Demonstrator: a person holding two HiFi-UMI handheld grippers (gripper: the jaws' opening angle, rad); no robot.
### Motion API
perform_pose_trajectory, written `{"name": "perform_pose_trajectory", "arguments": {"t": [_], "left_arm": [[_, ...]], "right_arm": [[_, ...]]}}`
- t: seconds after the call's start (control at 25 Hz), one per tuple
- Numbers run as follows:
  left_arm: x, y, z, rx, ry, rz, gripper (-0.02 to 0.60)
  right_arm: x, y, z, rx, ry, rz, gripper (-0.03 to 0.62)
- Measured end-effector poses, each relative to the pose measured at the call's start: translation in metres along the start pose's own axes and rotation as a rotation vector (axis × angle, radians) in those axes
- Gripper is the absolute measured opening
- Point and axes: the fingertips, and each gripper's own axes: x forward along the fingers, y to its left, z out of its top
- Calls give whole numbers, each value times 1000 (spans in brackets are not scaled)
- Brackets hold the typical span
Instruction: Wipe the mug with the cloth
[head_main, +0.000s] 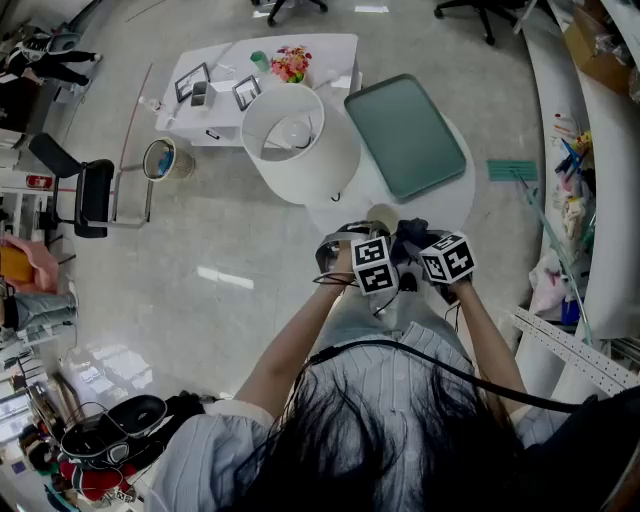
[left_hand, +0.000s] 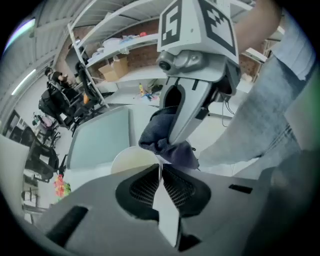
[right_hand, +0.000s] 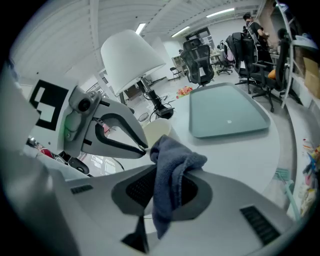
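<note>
A cream mug (head_main: 381, 214) is held over the near edge of a white round table. In the left gripper view the mug (left_hand: 131, 160) lies just past my left gripper (left_hand: 160, 169), whose jaws are shut on a thin pale part of it. A dark blue-grey cloth (right_hand: 172, 167) is bunched between the jaws of my right gripper (right_hand: 169, 172), which is shut on it. The cloth (left_hand: 165, 137) hangs right next to the mug's rim. From the right gripper view the left gripper (right_hand: 143, 146) meets the mug (right_hand: 157, 131) at its tips.
A green tray (head_main: 408, 135) lies on the white table (head_main: 455, 195) beyond the mug. A lamp with a big white shade (head_main: 290, 130) stands to the tray's left. Flowers (head_main: 291, 62) and picture frames sit on a low white table farther back. Office chairs (right_hand: 199, 62) stand around.
</note>
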Motion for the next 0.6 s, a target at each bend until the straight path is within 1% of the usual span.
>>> {"name": "perform_pose_trajectory", "arguments": {"t": [0.2, 0.4, 0.6], "left_arm": [[-3, -8, -6, 179, 5, -84, 40], [-6, -10, -11, 351, 28, -143, 40], [-6, -9, -15, 500, 75, -172, 40]], "right_arm": [[-3, -6, 5, -22, 12, -3, 80], [-1, -10, 8, -119, 68, -8, 80], [-2, -14, 12, -221, 119, -9, 80]]}}
